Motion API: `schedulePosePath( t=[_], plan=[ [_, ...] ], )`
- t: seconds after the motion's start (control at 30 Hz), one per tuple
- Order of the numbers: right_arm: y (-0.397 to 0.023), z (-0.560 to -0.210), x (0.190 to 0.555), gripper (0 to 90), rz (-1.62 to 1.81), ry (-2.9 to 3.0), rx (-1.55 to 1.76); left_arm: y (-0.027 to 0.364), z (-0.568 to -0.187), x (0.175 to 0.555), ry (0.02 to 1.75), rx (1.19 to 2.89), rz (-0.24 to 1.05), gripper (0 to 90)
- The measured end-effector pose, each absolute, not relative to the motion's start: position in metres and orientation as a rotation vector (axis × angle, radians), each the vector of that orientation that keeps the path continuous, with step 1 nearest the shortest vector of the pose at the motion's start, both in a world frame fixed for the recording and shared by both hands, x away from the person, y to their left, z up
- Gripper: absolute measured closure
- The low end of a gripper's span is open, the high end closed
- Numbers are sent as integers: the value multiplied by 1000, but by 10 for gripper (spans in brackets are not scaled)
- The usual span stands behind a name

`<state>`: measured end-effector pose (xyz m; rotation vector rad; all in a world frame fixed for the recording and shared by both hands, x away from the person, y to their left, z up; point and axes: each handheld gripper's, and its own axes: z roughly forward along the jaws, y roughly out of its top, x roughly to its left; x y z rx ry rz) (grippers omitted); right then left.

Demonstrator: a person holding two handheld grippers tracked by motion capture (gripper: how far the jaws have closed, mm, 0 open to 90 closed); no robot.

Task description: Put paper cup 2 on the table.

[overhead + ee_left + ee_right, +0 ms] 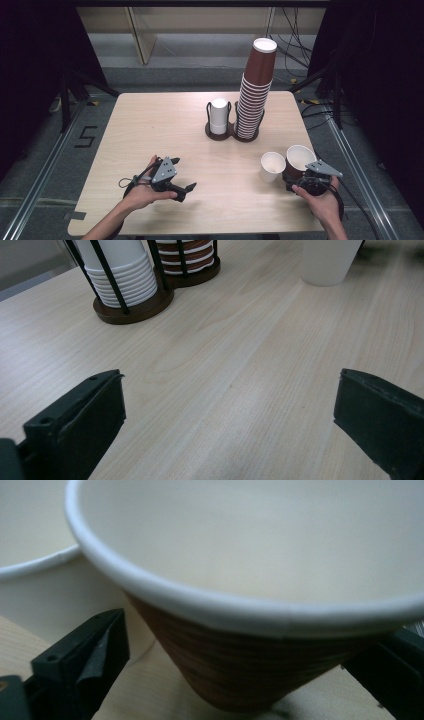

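Note:
A brown paper cup (300, 157) with a white inside stands upright near the table's right front edge. My right gripper (294, 179) is open around its lower part; in the right gripper view the cup (240, 675) stands between the jaws, with a clear gap to the left jaw. A white paper cup (272, 166) stands just left of the brown one, and its wall (50, 600) shows behind the left jaw. My left gripper (186, 191) rests low over the front left of the table, open (227, 405) with only bare wood between its jaws.
A dark two-ring cup holder stands at the back middle of the wooden table (150, 130). It holds a short white cup stack (218, 117) and a tall, leaning brown cup stack (255, 95). The stacks (122, 275) lie ahead of my left gripper.

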<state>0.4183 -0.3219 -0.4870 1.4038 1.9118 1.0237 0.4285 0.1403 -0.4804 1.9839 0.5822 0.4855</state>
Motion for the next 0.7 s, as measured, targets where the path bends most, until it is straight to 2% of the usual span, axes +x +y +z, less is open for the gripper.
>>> schedulePosePath(
  t=[0.43,0.7],
  plan=[
    [-320,-485,401,3,978,1913,1507,141,-481,429,584,1987,484,0],
    [-325,-487,389,3,972,1932,1454,140,-482,429,579,1991,480,0]
  ],
)
